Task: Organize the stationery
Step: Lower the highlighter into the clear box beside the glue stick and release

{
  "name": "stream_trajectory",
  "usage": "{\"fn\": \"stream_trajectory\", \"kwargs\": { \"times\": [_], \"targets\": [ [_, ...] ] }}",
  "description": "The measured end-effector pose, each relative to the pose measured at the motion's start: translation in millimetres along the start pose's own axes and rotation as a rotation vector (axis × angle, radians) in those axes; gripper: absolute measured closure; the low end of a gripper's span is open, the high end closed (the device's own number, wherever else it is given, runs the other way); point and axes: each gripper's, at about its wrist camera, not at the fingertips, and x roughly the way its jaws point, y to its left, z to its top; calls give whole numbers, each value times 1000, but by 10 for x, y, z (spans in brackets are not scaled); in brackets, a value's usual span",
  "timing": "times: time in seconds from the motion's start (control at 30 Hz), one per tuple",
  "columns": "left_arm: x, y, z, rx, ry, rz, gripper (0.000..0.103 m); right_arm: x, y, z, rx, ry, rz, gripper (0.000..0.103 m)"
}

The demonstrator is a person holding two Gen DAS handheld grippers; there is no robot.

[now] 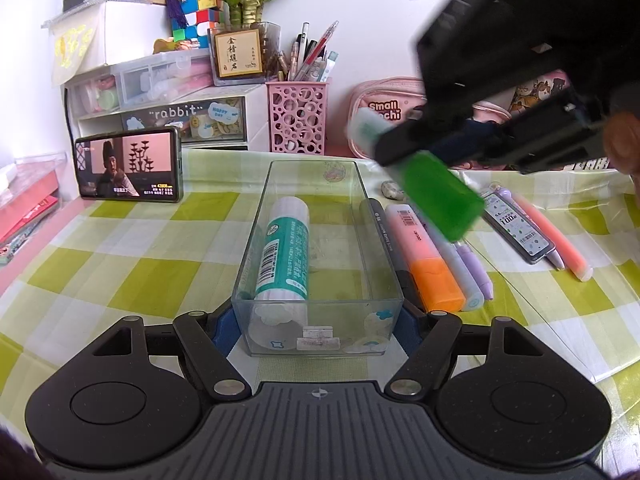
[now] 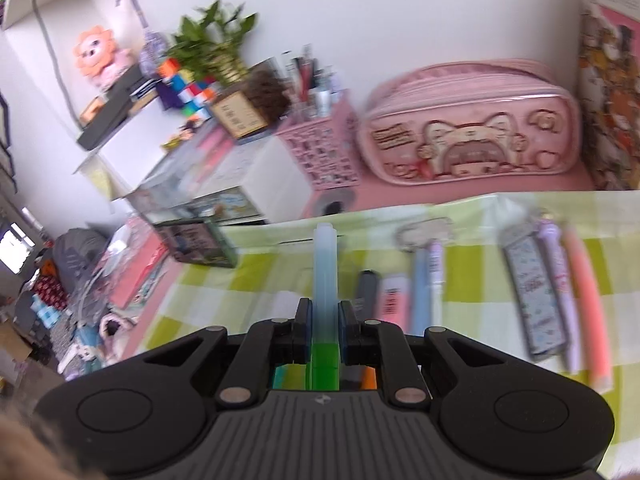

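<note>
Left tool (image 1: 318, 322) clamping the near end of the clear plastic box (image 1: 316, 240), standing on the checked cloth of the bench (image 1: 132, 264). Lying inside the box, along its left wall: a teal glue stick (image 1: 282, 248). Right tool (image 2: 325, 322) gripping a green highlighter (image 1: 436, 194) around its middle, holding it tilted in the air above the right side of the box, pale end pointing far. Lying on the cloth just right of the box: a dark marker (image 1: 378, 224), an orange highlighter (image 1: 430, 264), pale pens beside. Farther right, possibly a lead case (image 1: 516, 228), the view being blurred.
</note>
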Motion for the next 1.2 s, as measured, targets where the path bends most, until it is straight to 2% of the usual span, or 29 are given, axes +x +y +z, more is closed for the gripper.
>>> {"fn": "stream_trajectory", "kwargs": {
  "times": [0.27,0.33,0.57,0.87,1.2],
  "targets": [
    [5,12,9,-1,0,-3,30,359,261,13,-43,91,-64,90],
    [9,23,11,-4,-2,-6,30,391,289,7,-53,95,-109,90],
    [10,25,10,-4,-2,-7,30,453,315,-16,-58,132,-152,90],
    [19,26,12,0,-2,-7,30,524,355,-64,-99,197,-142,89],
    [24,28,13,2,-3,-8,30,454,250,-63,-69,189,-54,89]
  ]
}}
